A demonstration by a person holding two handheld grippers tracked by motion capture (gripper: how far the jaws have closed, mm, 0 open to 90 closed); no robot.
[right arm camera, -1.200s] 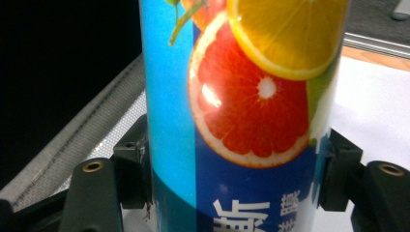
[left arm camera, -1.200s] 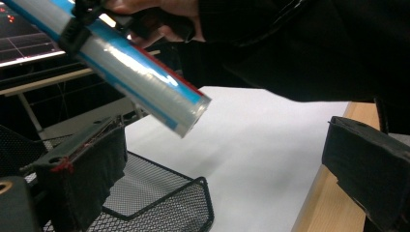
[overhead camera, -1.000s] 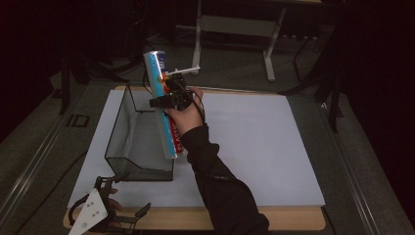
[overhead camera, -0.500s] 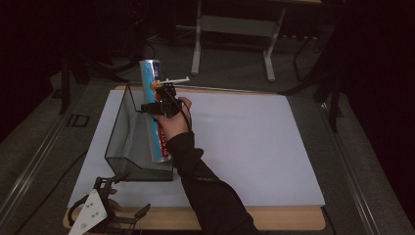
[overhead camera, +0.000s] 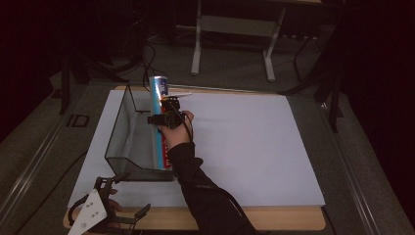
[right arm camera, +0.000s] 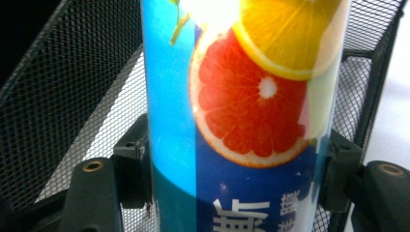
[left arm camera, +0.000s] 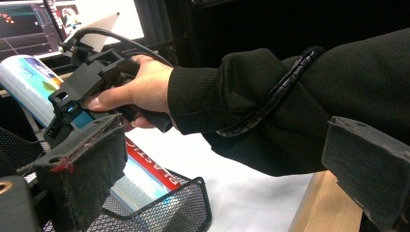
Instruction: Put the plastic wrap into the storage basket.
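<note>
On white table sheet, mesh basket around tube, right gripper fingers pinching it.

Long blue cylindrical tube with printed citrus slices, an orange-red grapefruit half and a yellow lemon slice on its wrap, plus a red band with white lettering nearer its low end. It sits tilted: low end inside the black wire-mesh basket at the basket's right wall, silver-rimmed top raised toward the far side. Basket stands on the left part of the table.
</note>
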